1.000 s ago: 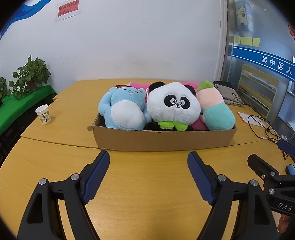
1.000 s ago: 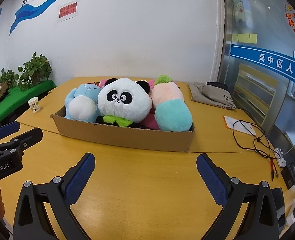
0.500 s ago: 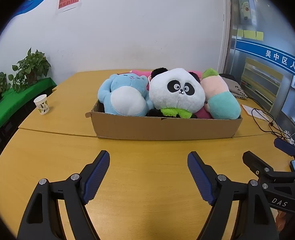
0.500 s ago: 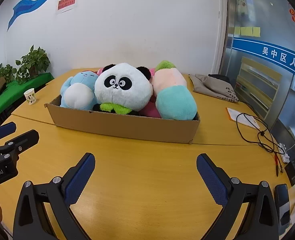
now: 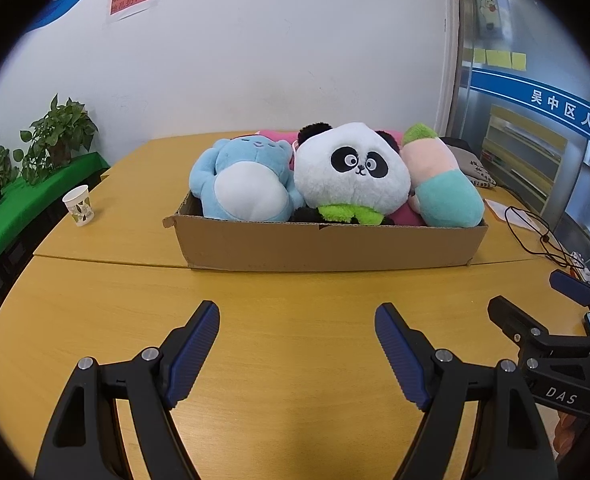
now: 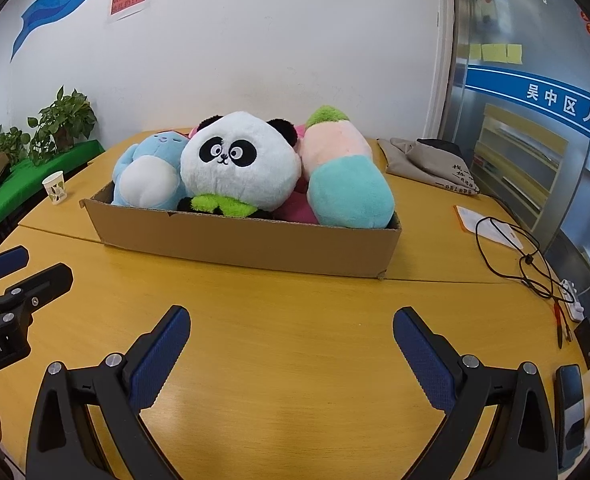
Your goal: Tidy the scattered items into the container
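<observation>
Box: a flat brown cardboard box (image 5: pixel 327 246) sits on the yellow wood surface (image 5: pixel 287 336), at 12 o'clock from both tools.
Toys: all are inside the box, packed close and touching.
Blue toy: a blue bear (image 5: pixel 243 184) with a white tummy, at the 9 o'clock end of the box.
Panda: a white and black panda (image 5: pixel 353 172) in the middle, with a green bit under its chin.
Pink and teal toy: a long soft toy (image 5: pixel 439 184) with a green top, at the 3 o'clock end.
Pink toy: something pink (image 6: pixel 297 206) lies under the others; only a bit shows.
Left tool: the left tool (image 5: pixel 297 344) is wide open with nothing in it, above bare wood.
Right tool: the right tool (image 6: pixel 291 346) is wide open too and holds nothing.
Cup: a paper cup (image 5: pixel 79 205) stands at 9 o'clock from the box, well apart.
Bag: a grey cloth bag (image 6: pixel 431 162) lies at 2 o'clock from the box.
Cable: a black cable (image 6: pixel 511 252) is curled at 3 o'clock.
</observation>
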Tool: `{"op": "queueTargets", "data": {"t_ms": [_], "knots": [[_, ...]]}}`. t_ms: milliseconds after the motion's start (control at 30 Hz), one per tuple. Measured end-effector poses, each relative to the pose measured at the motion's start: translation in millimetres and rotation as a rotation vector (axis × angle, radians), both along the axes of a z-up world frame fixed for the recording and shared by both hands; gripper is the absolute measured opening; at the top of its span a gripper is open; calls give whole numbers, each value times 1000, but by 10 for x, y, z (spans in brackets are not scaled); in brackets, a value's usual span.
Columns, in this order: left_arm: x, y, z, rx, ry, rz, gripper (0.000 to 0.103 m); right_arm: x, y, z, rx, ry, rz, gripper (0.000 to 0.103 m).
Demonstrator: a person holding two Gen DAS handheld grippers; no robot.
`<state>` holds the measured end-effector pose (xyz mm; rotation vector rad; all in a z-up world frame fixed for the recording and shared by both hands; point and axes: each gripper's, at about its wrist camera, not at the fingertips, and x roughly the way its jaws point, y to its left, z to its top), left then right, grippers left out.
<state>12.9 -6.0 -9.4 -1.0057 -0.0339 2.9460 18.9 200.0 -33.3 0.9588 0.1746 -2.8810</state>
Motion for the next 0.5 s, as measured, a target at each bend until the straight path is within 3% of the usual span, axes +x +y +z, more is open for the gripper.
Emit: {"op": "queueTargets", "data": {"t_ms": [500], "knots": [[54,-41,-9,3,-7,6,80,62,-37,-4,1,9,17,103]]}}
